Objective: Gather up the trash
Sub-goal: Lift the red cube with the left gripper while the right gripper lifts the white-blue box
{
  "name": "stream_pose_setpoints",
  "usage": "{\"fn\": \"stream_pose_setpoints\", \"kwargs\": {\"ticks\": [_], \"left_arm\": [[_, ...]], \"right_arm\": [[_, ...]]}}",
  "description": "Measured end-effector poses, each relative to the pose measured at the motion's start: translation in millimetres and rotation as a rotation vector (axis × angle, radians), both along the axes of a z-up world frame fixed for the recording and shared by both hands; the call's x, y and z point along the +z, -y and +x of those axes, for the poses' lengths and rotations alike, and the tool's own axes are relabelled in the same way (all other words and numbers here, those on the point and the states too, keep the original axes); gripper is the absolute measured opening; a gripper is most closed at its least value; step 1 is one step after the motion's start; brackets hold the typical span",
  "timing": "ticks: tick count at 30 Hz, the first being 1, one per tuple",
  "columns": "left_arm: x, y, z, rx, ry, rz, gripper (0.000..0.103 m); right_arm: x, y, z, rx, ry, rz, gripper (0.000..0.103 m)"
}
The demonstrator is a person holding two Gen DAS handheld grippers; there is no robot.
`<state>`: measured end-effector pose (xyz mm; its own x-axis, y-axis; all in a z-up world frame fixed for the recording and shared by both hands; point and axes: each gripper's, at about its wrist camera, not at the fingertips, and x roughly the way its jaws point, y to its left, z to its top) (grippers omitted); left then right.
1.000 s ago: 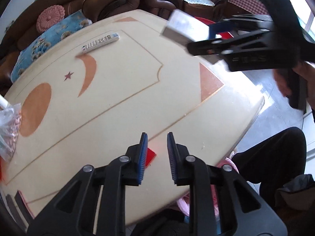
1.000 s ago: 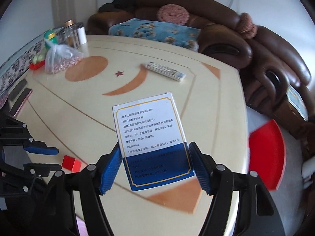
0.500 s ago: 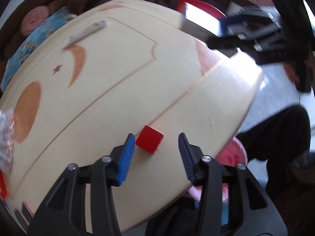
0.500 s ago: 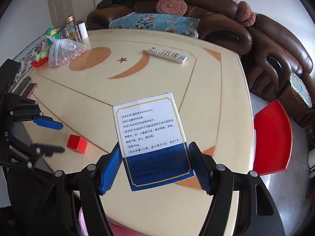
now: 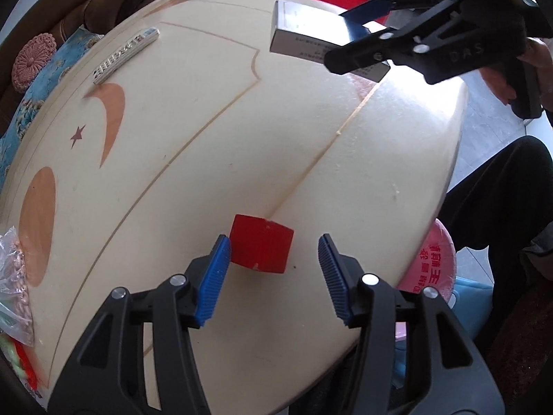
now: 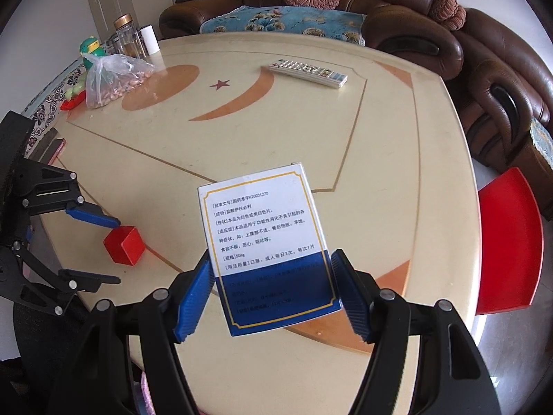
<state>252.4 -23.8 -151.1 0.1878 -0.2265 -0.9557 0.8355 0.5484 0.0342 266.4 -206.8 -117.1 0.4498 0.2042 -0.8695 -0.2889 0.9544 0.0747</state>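
Observation:
A small red cube (image 5: 261, 247) sits on the cream round table (image 5: 193, 180) near its front edge. My left gripper (image 5: 273, 269) is open, its blue pads either side of the cube, the left pad close to it. The cube also shows in the right wrist view (image 6: 124, 245), with the left gripper (image 6: 103, 252) around it. My right gripper (image 6: 273, 290) is shut on a white and blue medicine box (image 6: 266, 242) and holds it above the table. The box also shows in the left wrist view (image 5: 311, 34).
A remote control (image 6: 307, 73) lies at the table's far side. A plastic bag of nuts (image 6: 110, 79), jars (image 6: 129, 36) and toys sit at the far left. A red stool (image 6: 508, 242) stands to the right, a brown sofa (image 6: 484, 55) behind, a pink bin (image 5: 437, 259) beside the table.
My left gripper has opened wide and pulled back from the red cube, which now sits between its pads. The right gripper still holds the box, shifted slightly over the table.

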Motion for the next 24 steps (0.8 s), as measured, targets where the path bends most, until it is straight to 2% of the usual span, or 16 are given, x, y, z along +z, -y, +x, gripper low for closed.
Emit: {"fn": "stream_pose_setpoints", "kwargs": {"ticks": [7, 11, 13, 15, 18, 24], "left_arm": [[-21, 4, 10, 0.034, -0.055, 0.027, 0.051], [-19, 4, 15, 0.059, -0.067, -0.005, 0.050], [-20, 6, 18, 0.069, -0.072, 0.000, 0.048], [-19, 8, 16, 0.069, -0.056, 0.011, 0.031], [-19, 8, 17, 0.073, -0.068, 0.013, 0.030], [-10, 11, 8, 0.072, -0.041, 0.016, 0.030]], "right_arm": [[-1, 2, -1, 0.000, -0.014, 0.018, 0.066], [-4, 6, -1, -0.002, -0.025, 0.022, 0.066], [-5, 8, -1, -0.006, -0.029, 0.027, 0.066], [-6, 9, -1, -0.010, -0.029, 0.026, 0.066], [-6, 11, -2, -0.013, -0.024, 0.016, 0.066], [1, 14, -6, -0.033, -0.018, 0.018, 0.066]]}}
